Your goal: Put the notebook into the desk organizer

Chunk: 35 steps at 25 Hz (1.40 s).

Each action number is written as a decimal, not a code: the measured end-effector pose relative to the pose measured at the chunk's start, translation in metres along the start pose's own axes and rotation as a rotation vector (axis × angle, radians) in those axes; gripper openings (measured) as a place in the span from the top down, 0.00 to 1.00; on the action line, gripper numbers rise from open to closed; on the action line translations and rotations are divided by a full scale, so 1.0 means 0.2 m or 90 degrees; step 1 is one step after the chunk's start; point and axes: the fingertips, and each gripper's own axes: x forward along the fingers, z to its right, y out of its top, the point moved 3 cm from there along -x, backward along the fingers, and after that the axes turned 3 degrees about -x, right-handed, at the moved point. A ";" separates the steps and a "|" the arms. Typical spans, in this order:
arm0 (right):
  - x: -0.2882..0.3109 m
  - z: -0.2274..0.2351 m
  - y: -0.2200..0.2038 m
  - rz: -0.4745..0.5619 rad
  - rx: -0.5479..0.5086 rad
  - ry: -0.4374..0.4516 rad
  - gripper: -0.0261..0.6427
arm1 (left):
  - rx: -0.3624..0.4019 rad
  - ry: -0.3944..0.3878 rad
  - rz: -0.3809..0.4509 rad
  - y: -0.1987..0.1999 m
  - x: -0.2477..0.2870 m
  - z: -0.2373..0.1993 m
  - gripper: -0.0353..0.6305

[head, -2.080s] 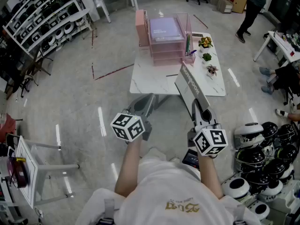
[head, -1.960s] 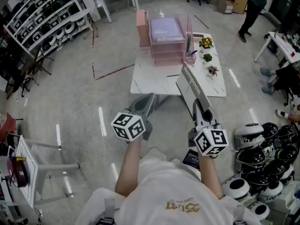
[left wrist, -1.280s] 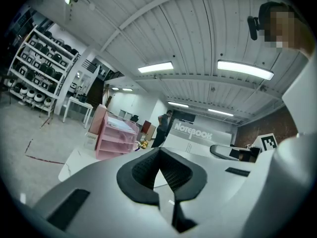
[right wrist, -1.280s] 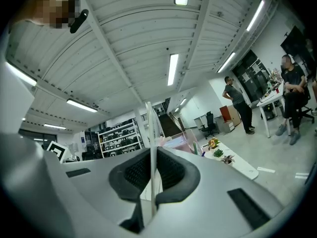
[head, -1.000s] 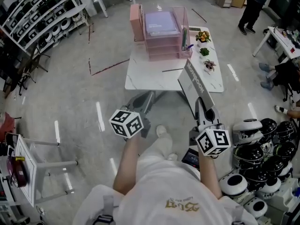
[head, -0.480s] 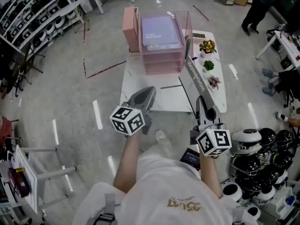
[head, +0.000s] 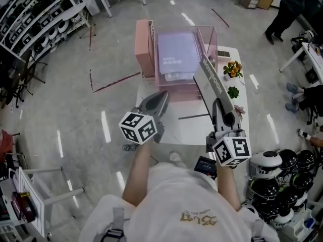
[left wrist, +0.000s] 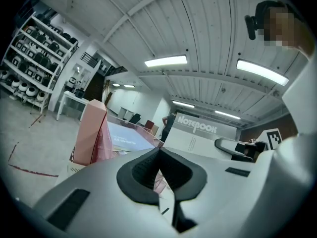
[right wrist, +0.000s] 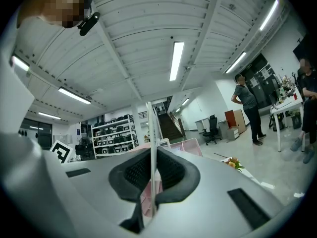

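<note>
In the head view, the grey notebook with "NOTEBOOK" printed on its cover stands on edge in my right gripper, which is shut on its near end. Its far end reaches beside the right wall of the pink desk organizer, which has stacked trays and a lilac sheet on top. The right gripper view shows the notebook edge-on between the pads. My left gripper is shut on nothing and hovers over the white table, in front of the organizer. The notebook shows at its right.
Small potted plants stand on the table's right side. Several helmets lie on the floor at the right, and shelving with more helmets stands at the far left. A person stands far right.
The view has closed in on the table. Both grippers have come forward, and the notebook's far end has moved from the table's near edge to beside the organizer.
</note>
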 end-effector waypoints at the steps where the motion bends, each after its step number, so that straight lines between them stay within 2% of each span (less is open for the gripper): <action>1: 0.04 0.00 0.00 -0.001 -0.003 -0.001 0.93 | -0.002 -0.003 0.002 0.02 0.02 -0.03 0.92; 7: 0.19 0.00 0.02 -0.003 -0.033 -0.009 0.93 | -0.015 -0.013 0.007 0.07 0.11 -0.15 0.92; 15: 0.22 0.03 0.01 -0.009 -0.043 -0.013 0.93 | -0.028 0.000 0.010 0.04 0.11 -0.20 0.92; 26: 0.29 0.05 0.00 -0.010 -0.068 0.013 0.93 | -0.015 0.017 0.026 0.09 0.14 -0.21 0.92; 35: 0.40 0.05 0.01 -0.017 -0.117 0.029 0.93 | -0.019 0.034 0.036 0.13 0.18 -0.29 0.92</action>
